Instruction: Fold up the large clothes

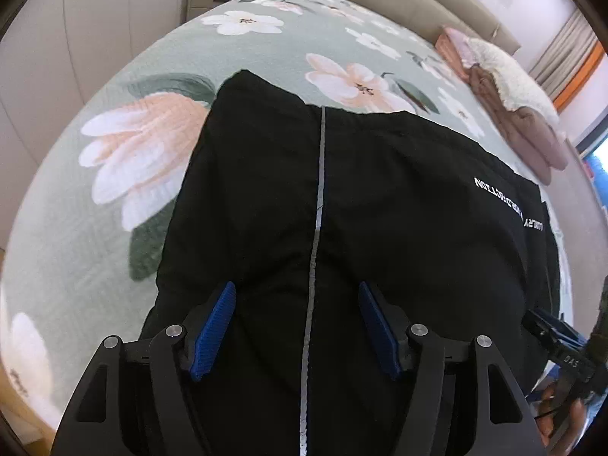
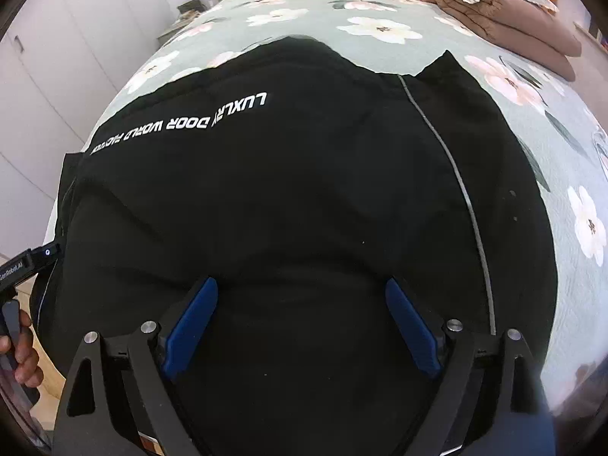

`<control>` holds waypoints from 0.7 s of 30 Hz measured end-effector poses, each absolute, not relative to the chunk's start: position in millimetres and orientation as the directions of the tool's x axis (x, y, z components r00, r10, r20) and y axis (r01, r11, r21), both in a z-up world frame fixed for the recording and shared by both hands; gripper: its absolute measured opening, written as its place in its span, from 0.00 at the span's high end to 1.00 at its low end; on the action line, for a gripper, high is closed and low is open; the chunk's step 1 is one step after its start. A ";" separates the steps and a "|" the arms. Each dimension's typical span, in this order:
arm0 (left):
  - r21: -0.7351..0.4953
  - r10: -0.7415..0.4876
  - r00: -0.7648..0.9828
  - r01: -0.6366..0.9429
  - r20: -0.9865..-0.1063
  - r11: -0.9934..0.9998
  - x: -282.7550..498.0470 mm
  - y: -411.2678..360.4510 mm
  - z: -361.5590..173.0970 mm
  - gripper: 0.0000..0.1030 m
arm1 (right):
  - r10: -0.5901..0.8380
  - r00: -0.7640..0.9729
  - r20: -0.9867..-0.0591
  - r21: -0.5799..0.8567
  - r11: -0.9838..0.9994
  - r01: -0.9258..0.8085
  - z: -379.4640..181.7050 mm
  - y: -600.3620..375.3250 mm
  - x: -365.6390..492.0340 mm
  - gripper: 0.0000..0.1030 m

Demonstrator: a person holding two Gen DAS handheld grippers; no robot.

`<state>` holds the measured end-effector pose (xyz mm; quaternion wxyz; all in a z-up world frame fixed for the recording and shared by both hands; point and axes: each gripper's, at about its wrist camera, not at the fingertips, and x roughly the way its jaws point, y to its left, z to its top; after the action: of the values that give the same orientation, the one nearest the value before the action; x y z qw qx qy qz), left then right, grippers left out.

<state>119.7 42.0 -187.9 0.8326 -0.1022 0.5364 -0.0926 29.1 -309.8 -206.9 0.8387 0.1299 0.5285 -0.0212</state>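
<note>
Left gripper [image 1: 296,328]: spread, nothing pinched; a miss is risked if the cloth slips between the pads.
Right gripper [image 2: 302,323]: spread wide, empty; one layer alone may be caught.
Garment [image 2: 304,190]: black, laid flat on the bed under both grippers; bunching is likely if the grips are uneven.
Stripe [image 1: 321,174]: a skewed fold is possible if it is ignored.
Bed [image 1: 95,228]: the quilt may be nipped.
Blankets [image 2: 505,11]: well apart, no hazard.

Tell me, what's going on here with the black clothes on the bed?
A person holds a gripper in each hand over a black garment spread on a floral bedspread. The left gripper and right gripper both stand open above the cloth, gripping nothing. Folded blankets sit further back.
</note>
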 end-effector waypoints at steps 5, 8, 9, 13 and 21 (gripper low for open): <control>-0.172 -0.211 0.526 0.123 -0.824 0.977 84.9 17.9 -129.0 0.33 | 0.122 0.505 -0.854 0.251 0.948 0.196 -155.0 -307.3 5.9 0.11; -0.101 -0.173 0.634 0.149 -0.754 0.984 54.9 -3.3 -71.8 0.33 | 0.116 0.594 -0.796 0.246 0.959 0.142 -101.9 -293.4 -13.8 0.11; -0.085 -0.166 0.660 0.154 -0.732 0.984 46.6 -8.2 -56.8 0.33 | 0.102 0.622 -0.776 0.227 0.966 0.125 -83.4 -288.5 -20.2 0.11; -0.001 -0.087 0.744 0.115 -0.662 0.993 14.6 -22.1 2.6 0.32 | 0.034 0.726 -0.687 0.177 0.977 0.122 -19.9 -275.1 -50.7 0.07; 0.134 -0.011 0.824 0.106 -0.567 0.985 -34.9 -48.5 53.3 0.30 | 0.034 0.739 -0.672 0.208 0.967 0.145 0.8 -268.0 -66.9 0.06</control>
<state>-34.9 -48.5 53.3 0.9516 0.0801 0.2952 -0.0309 -66.9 -268.0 0.8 0.9242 0.1243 0.3598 -0.0299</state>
